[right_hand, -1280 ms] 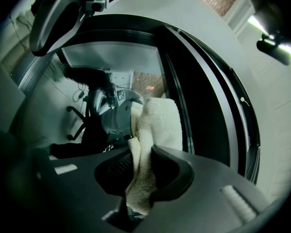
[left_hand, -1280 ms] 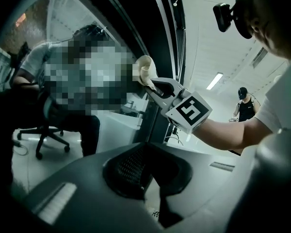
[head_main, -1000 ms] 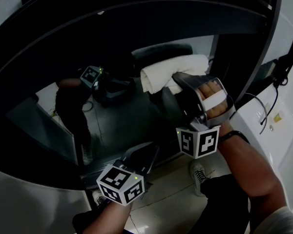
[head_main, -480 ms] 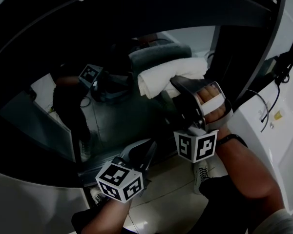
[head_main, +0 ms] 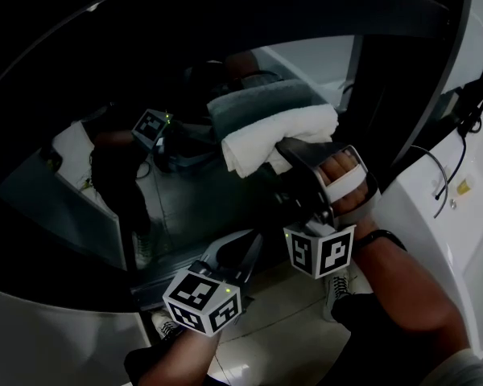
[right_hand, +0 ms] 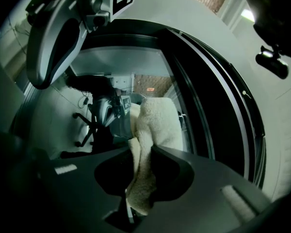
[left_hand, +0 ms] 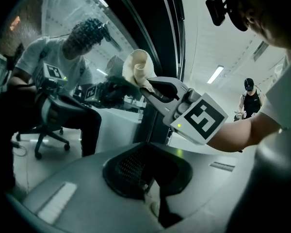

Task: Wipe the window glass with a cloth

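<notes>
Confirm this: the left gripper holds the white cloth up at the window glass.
Wrong gripper. The right gripper holds the white cloth up at the window glass; the right gripper view shows the cloth clamped in it. The left gripper holds nothing.

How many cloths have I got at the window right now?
1. The white cloth is clamped in the right gripper, at the window glass. The grey shape above it is its reflection. The left gripper holds none.
</notes>
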`<state>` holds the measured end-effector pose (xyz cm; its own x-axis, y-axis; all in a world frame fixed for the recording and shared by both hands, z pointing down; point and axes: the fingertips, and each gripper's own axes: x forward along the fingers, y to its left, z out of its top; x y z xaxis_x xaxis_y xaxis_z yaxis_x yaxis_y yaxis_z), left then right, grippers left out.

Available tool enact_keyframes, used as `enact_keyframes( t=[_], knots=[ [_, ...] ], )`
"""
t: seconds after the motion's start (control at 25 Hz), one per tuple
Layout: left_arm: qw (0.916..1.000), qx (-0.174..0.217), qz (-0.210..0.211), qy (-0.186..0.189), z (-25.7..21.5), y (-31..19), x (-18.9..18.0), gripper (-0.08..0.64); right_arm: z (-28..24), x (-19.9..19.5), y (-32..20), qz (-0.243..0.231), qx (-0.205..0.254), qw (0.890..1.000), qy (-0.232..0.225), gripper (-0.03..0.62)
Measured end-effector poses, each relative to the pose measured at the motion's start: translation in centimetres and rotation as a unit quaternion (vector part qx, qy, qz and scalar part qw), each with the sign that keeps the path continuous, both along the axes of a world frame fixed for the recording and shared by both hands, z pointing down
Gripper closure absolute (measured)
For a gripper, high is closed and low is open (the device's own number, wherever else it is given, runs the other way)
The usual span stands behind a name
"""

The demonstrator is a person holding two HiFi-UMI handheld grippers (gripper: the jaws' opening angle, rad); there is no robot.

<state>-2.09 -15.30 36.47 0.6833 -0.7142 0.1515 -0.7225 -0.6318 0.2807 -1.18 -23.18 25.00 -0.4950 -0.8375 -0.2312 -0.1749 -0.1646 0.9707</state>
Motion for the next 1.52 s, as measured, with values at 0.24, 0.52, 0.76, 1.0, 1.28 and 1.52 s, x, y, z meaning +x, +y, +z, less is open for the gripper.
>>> enact_keyframes(
  t=[0.24,0.52,0.76,1.0,1.28,1.52],
  knots=[
    [1.0000,-0.007,-0.001,-0.002,-0.3,-0.3,-0.1,0.543,0.3,0.0,0.1,-0.003,-0.003,1.000,-0.007,0.523],
    [0.9997,-0.024,-0.003,-0.011,-1.0,-0.5,0.0,0.543,0.9,0.0,-0.1,-0.006,-0.023,1.000,-0.005,0.523],
    [0.9992,-0.037,0.006,-0.012,-1.3,-0.4,0.4,0.543,2.0,-0.2,-0.1,-0.007,-0.042,0.999,0.007,0.523],
    [0.9993,-0.036,0.005,-0.011,-0.7,-0.6,-0.3,0.543,4.1,-0.8,0.0,-0.008,-0.047,0.999,0.018,0.522],
    [0.9989,-0.045,0.008,-0.010,-0.7,-1.1,-0.4,0.543,5.5,-0.7,-0.2,-0.008,-0.061,0.998,0.020,0.522],
    [0.9985,-0.053,0.009,-0.011,-0.8,-1.3,-0.6,0.543,6.0,-1.0,-0.2,-0.011,-0.074,0.997,0.014,0.522]
  ],
)
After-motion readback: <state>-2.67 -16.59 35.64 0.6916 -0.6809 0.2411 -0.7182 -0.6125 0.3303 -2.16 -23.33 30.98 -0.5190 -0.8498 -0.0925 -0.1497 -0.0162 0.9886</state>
